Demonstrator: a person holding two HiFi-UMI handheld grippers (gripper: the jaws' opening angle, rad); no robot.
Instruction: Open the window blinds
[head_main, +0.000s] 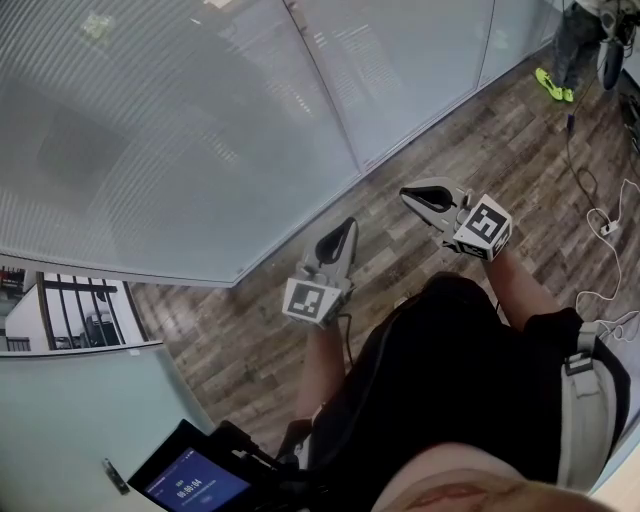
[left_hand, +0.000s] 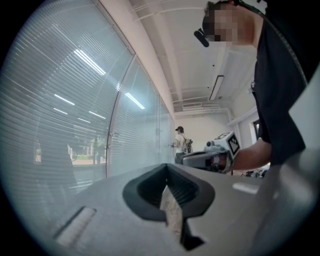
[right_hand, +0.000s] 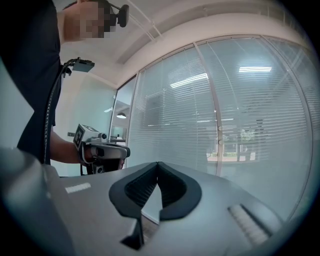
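The window blinds (head_main: 150, 130) fill the far left, their slats down behind tall glass panes that meet the wood floor (head_main: 240, 330). The left gripper (head_main: 350, 226) hangs above the floor near the glass, its jaws together with nothing between them. Just to its right, the right gripper (head_main: 408, 193) is also closed and empty. At the far right, another person (head_main: 575, 45) stands by the glass.

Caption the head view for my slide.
Shut, empty left hand-held gripper and right hand-held gripper before the blinds.
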